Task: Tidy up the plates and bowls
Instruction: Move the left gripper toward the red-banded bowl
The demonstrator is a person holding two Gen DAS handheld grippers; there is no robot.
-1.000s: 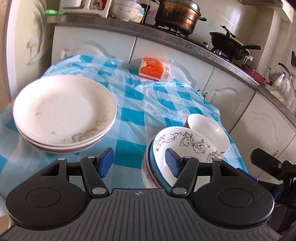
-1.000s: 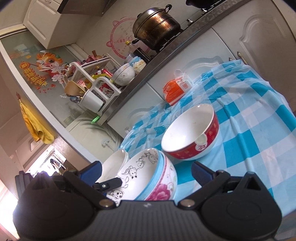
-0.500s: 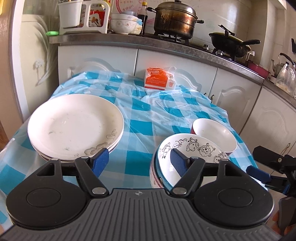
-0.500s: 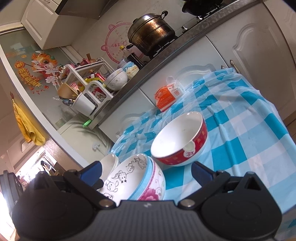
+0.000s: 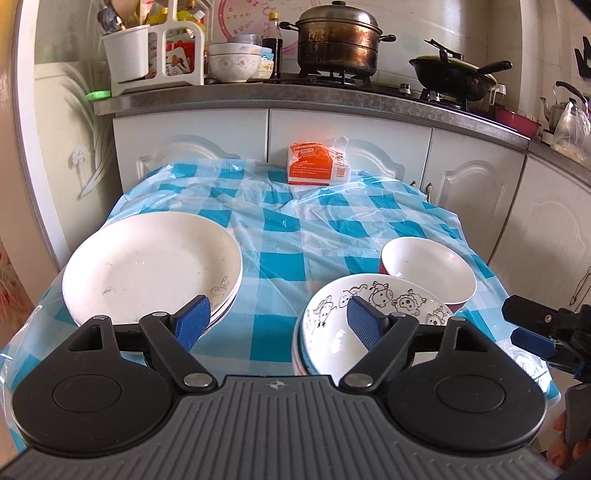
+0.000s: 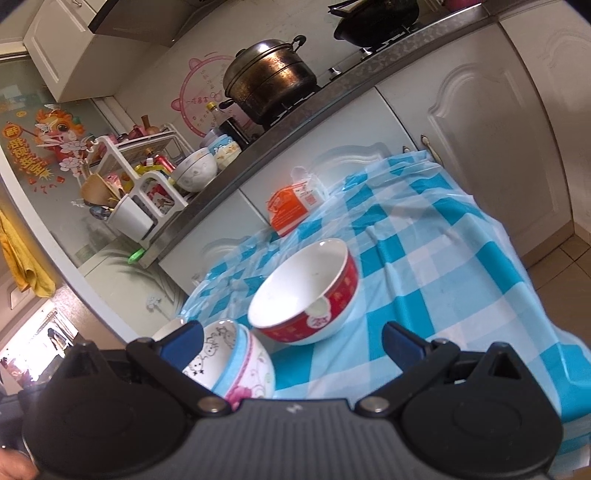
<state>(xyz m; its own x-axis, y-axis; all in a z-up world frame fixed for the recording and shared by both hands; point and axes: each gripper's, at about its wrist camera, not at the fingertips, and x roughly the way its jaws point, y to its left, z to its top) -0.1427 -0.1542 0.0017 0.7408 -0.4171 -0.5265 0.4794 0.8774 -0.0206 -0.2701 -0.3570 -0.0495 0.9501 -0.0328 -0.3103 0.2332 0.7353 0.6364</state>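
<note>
A stack of white plates (image 5: 151,269) lies at the table's near left. At the near right stands a stack of bowls topped by a cartoon-animal bowl (image 5: 373,314) (image 6: 225,358), and behind it a red bowl (image 5: 428,273) (image 6: 306,291) with a white inside. My left gripper (image 5: 275,321) hovers between the plates and the bowl stack; its jaws are opening, with only tablecloth between them. My right gripper (image 6: 293,338) (image 5: 532,336) is open at the table's right edge, and the red bowl sits just ahead of its fingers, untouched.
A blue-checked plastic cloth covers the table (image 5: 280,229). An orange packet (image 5: 317,164) (image 6: 291,205) lies at the far edge against white cabinets. The counter behind holds a steel pot (image 5: 338,35), a wok (image 5: 454,72) and a utensil rack (image 5: 155,55).
The left jaws have spread wider, and the left gripper has rolled level and drawn back a little from the cartoon bowl. The right view has tilted slightly; its jaws stay wide.
</note>
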